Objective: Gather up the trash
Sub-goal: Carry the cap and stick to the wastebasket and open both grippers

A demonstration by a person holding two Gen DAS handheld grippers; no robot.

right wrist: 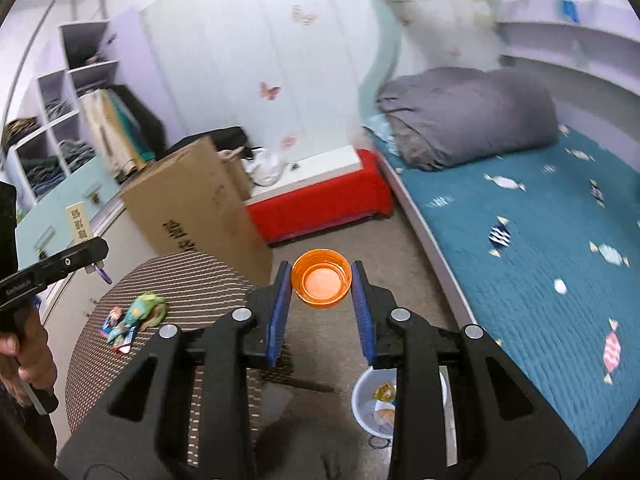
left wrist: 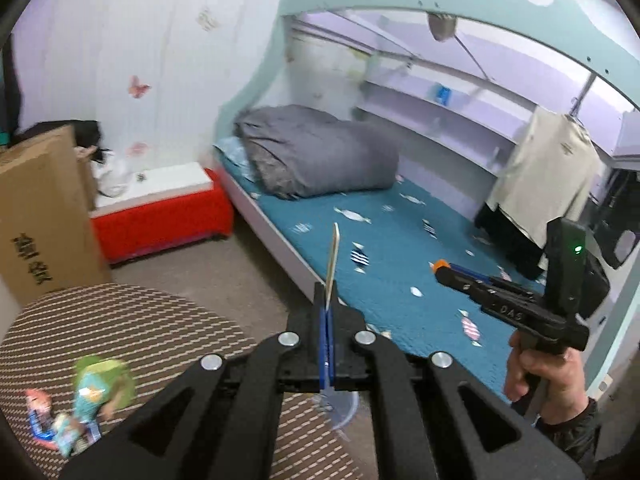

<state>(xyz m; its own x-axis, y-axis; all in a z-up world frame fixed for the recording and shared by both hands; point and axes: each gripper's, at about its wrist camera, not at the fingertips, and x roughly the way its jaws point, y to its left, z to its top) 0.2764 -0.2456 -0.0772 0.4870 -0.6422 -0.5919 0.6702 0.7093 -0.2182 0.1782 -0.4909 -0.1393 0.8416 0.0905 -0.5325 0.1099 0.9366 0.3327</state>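
- Right hand-held gripper (right wrist: 321,285) gripped an orange cap (right wrist: 320,280); left hand-held gripper (left wrist: 330,300) pinched a thin card (left wrist: 333,258).
- Next (judged): release both over the bin (right wrist: 362,396), at 5 o'clock.

The round table (right wrist: 168,280) stands left of the bed (right wrist: 540,260), with wrappers (right wrist: 132,320) lying on it near its left edge. A cardboard box (right wrist: 196,208) stands behind the table, and a low chest (right wrist: 320,196) sits between the box and the bed's head, where a folded quilt (right wrist: 468,120) lies. A bin (right wrist: 376,404) on the floor, between table and bed, holds scraps.
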